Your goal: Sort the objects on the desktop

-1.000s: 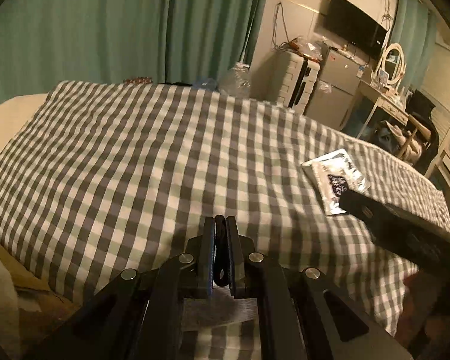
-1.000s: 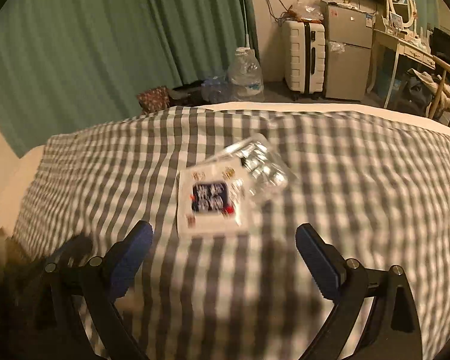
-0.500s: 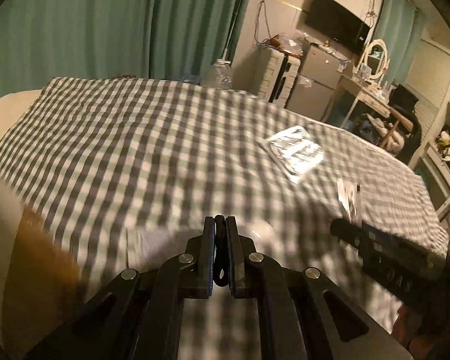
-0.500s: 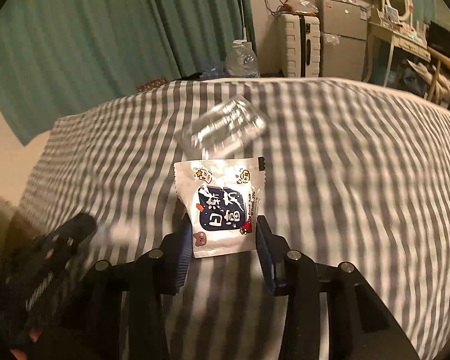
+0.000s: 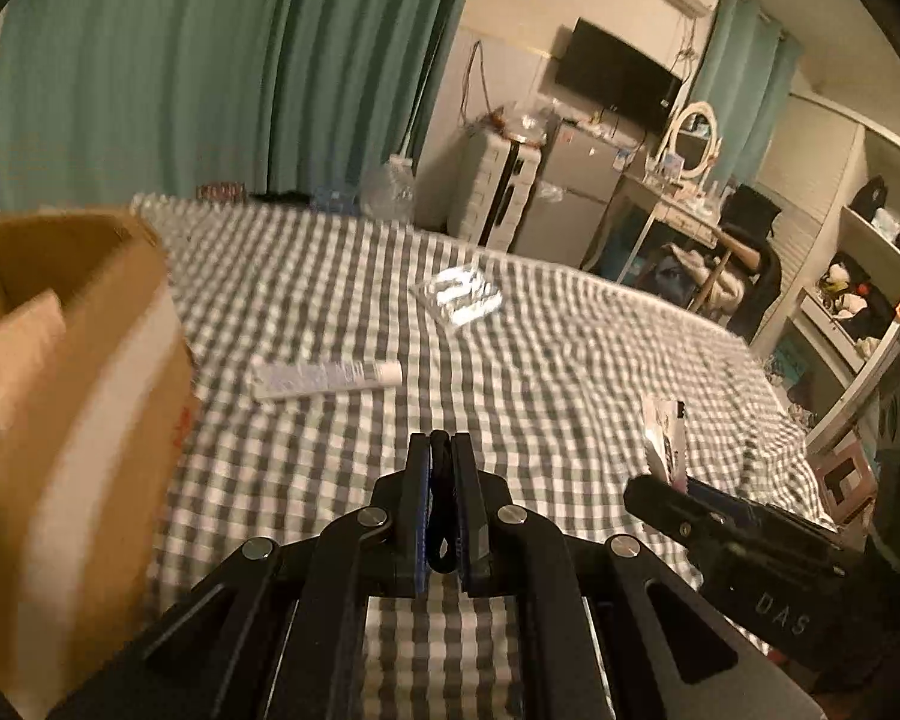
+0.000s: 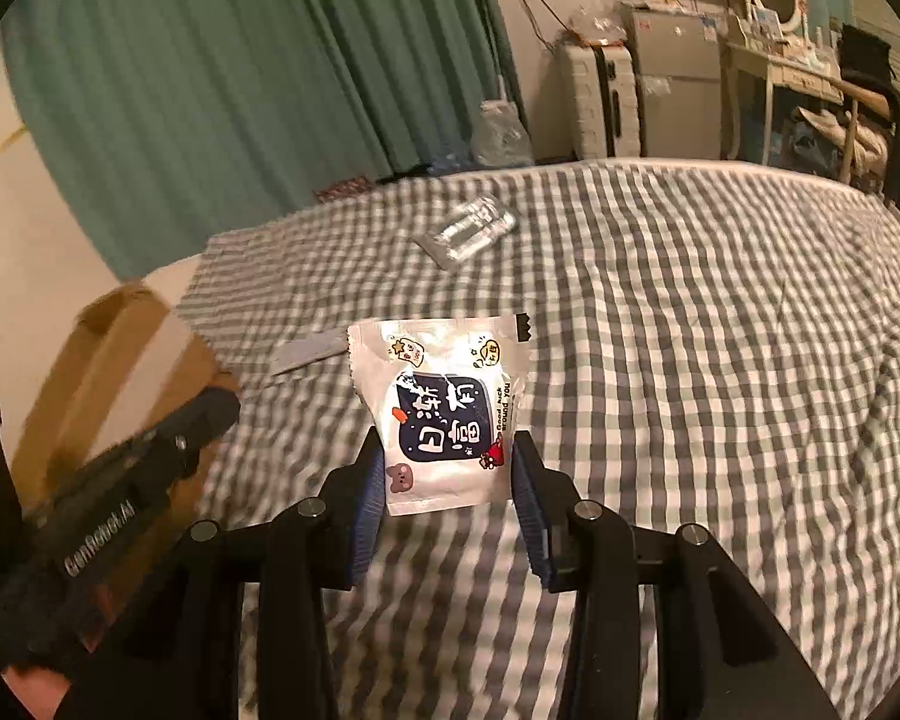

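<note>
A brown cardboard box (image 5: 60, 396) stands at my left on the edge of the bed, its top flaps open; a folded flap shows inside, but I cannot tell what else it holds.

My right gripper (image 6: 450, 480) clamps a white snack packet (image 6: 447, 414) by its lower sides, lifted clear of the cover. The packet stands upright, its long axis pointing away from me, its dark blue label facing the right wrist camera and its serrated top edge farthest from me. From the left wrist view it shows edge-on (image 5: 666, 438) above the right gripper's dark finger.

My left gripper (image 5: 441, 480) is pressed closed, its pads meeting around a thin black loop (image 5: 441, 516) between them.

On the green-and-white checked bed cover (image 6: 720, 330) lies a white tube (image 5: 327, 376), long axis running left to right, cap to the right, near the box. Farther off lies a clear plastic pack (image 5: 459, 297).

Beyond the bed hang teal curtains (image 5: 180, 78); a white suitcase (image 6: 597, 102), a wall television (image 5: 618, 75) and an oval mirror (image 5: 693, 135) stand across the room.
</note>
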Tool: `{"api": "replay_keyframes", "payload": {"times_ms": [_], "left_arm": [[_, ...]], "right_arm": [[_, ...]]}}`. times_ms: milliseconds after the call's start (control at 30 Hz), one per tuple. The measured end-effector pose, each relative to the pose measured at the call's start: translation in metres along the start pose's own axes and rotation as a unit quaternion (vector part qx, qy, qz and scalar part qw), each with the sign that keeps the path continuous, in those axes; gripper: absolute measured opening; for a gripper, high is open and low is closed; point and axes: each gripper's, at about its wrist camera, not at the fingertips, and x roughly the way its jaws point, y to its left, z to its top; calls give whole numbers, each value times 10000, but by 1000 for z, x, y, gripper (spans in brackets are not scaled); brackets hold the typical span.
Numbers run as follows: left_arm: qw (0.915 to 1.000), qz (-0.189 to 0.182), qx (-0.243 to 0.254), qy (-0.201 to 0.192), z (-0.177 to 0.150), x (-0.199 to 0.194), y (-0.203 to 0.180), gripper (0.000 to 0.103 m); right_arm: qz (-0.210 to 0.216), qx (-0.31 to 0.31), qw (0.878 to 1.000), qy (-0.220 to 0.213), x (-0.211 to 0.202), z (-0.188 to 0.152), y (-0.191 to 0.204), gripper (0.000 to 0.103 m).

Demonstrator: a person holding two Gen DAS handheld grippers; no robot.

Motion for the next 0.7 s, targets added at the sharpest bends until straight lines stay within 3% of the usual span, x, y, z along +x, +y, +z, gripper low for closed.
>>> {"api": "replay_keyframes", "payload": {"times_ms": [167, 300, 533, 700], "left_arm": [[9989, 142, 116, -441, 41, -53, 15, 7], [9968, 381, 178, -681, 66, -93, 46, 7], [9904, 1287, 221, -446, 47, -116, 124, 7], [9880, 1528, -122, -170, 17, -108, 170, 9]], "right_arm": [[213, -199, 9994, -186, -35, 4, 24, 39], [759, -549, 9952, -268, -50, 19, 69, 39], [1867, -1314, 9735, 97, -31, 39, 186, 40], [1990, -1595, 9665, 287, 4, 34, 244, 43]]}}
